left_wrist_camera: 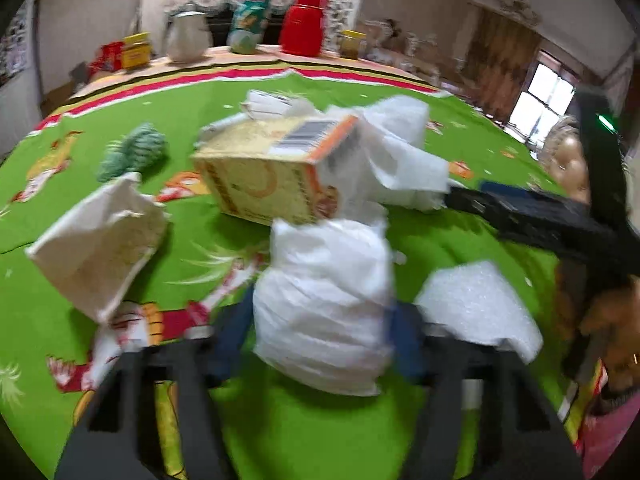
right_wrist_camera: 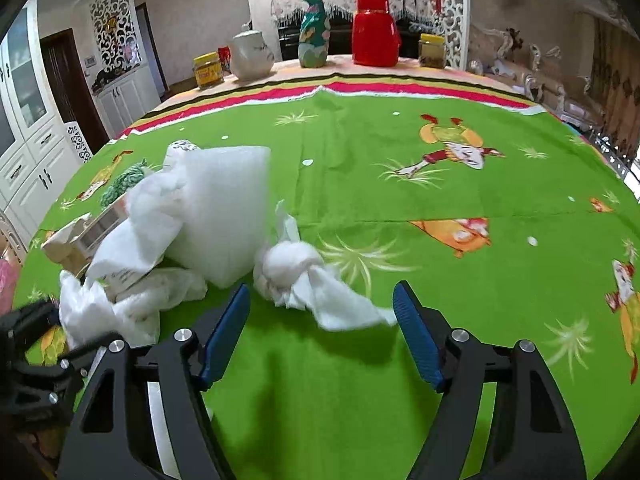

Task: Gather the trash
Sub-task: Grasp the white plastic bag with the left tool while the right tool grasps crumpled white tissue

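Green cloth with cartoon pictures covers the big table (right_wrist_camera: 440, 184) where you are working.

Nearest to you on the left side, your left gripper (left_wrist_camera: 322, 336) has a white crumpled wad (left_wrist_camera: 324, 304) right between its blue pads (left_wrist_camera: 408, 344). The pads look pressed on both sides of the wad, so that piece seems caught. The picture is blurry, so check the hold before you lift.

Your right gripper (right_wrist_camera: 322, 332) has its fingers apart. A knotted white tissue (right_wrist_camera: 296, 272) lies on the cloth just past the tips, in the gap between them. One loose tail of it trails toward the right pad (right_wrist_camera: 416, 340). Nothing is squeezed there yet.

So you are at the grabbing step, I think. Next, push the right gripper a little forward so the knot sits between the pads, then close. Aim for the fat knot, not the thin tail, or it may slip out.

Farther out, more trash waits. A white foam block (right_wrist_camera: 228, 208) stands just behind the tissue. To its left lie soft white paper (right_wrist_camera: 132, 236), a yellow carton (left_wrist_camera: 264, 176) on its side, a small pale bag (left_wrist_camera: 96, 248) and a green knitted lump (left_wrist_camera: 132, 152).

At the far edge stand a white teapot (right_wrist_camera: 250, 56), a red flask (right_wrist_camera: 374, 32) and jars. Leave those alone.
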Demonstrator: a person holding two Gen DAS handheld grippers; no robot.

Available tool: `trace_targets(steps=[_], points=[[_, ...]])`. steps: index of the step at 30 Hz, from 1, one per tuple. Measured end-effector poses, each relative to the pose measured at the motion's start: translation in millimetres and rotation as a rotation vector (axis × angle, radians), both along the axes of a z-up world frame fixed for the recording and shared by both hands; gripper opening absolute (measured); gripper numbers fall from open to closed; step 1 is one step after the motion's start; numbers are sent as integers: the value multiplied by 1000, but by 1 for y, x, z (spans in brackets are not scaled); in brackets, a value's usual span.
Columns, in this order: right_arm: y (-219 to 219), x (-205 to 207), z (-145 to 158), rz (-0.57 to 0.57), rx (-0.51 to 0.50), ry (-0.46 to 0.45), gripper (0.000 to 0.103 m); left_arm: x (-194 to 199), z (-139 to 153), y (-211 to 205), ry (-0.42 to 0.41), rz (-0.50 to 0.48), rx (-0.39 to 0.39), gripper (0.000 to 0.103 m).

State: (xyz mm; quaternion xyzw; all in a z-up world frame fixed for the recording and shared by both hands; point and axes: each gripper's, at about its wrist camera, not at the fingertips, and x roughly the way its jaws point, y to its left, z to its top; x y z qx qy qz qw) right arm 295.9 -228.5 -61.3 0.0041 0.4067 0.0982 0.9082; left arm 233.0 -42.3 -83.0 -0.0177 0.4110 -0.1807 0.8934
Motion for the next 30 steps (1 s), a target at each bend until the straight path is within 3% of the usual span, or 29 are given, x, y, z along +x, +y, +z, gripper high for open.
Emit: trace_targets(steps=[1,6,9,11,14,30], points=[[2,4,-1,6,4,4,68,-3,3,0,-22,-7,4,41],[17,16,-10,43,-11,6,67,-11,8,15,-54,4,-38,37],[23,20,-16,63,-24,34,57,-18,17,18,-112,19,-18,37],[21,20,-15,64,-11,33,41,-22,20,17,-137,21,-6,37],[22,13,-13,67,-9,16,35,-24,20,14,-141,16,1,38],[18,10,-9,26,-17,-11,34,-29,29,13,-210,19,16,38]])
